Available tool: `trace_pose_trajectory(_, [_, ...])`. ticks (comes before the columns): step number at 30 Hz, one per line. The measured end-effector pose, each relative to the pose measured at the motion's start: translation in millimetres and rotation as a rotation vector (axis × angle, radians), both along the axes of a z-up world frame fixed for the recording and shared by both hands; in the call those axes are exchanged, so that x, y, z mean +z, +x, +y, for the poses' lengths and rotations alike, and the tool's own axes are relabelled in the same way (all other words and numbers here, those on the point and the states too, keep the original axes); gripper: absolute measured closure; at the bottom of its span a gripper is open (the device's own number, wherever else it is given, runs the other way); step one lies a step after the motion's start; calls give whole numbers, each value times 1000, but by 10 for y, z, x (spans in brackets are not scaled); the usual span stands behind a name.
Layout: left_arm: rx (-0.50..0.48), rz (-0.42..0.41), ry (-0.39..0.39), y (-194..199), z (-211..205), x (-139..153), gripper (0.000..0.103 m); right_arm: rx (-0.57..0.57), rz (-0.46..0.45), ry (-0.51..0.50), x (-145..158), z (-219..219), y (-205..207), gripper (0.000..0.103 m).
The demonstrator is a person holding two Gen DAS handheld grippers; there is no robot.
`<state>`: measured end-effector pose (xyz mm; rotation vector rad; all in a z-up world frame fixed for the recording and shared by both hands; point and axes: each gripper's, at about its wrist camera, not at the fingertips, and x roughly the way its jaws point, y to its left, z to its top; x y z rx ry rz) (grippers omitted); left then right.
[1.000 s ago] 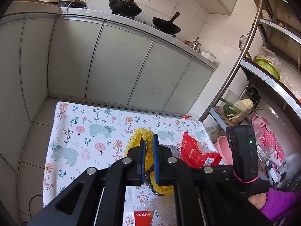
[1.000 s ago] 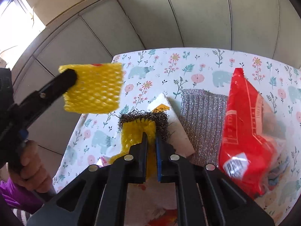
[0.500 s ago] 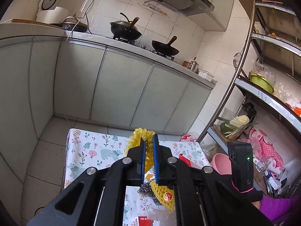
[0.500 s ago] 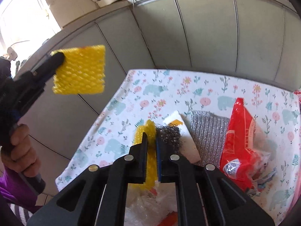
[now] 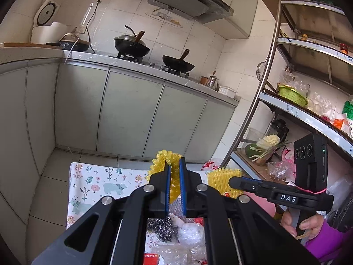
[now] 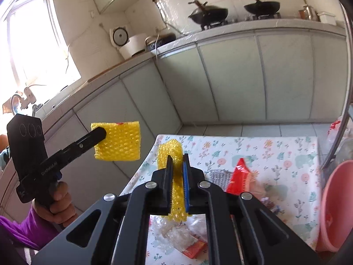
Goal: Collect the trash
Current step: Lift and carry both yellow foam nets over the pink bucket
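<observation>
Your left gripper (image 5: 174, 176) is closed down narrow on a piece of yellow foam netting (image 5: 162, 158), and your right gripper (image 6: 176, 167) is pinched the same way on a second yellow net sleeve (image 6: 171, 149). Both pieces hang in the air above the bench (image 6: 275, 145), clear of its floral cloth. Each hold is only on an edge of soft, springy mesh, so a quick swing could let a net slide out of the pads and drop to the floor beyond the bench's left edge.

More trash lies on the bench below you: a steel scourer (image 5: 162, 229), crumpled clear plastic (image 6: 174, 231), a red packet (image 6: 239, 174) toward the right side, and a silvery cloth (image 6: 217, 175) beside it. With both grippers full, you cannot pick these up until you unload.

The pink basin (image 6: 337, 203) sits off the bench's right edge; whether it is the bin, I cannot tell. If it is, watch the shelf post (image 6: 344, 110) near it: a dangling net could snag there as you cross.
</observation>
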<state>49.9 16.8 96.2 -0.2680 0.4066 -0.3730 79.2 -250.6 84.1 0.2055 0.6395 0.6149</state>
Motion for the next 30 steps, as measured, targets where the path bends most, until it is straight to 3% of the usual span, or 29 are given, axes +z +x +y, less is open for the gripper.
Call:
trace_pose_trajectory(17, [-275, -21, 60, 137, -1468, 128, 96, -334, -38, -3, -51, -1412, -352, 95])
trace_pose_trajectory(30, [-477, 45, 112, 413, -2787, -115, 96, -601, 12, -45, -400, -2427, -507, 95])
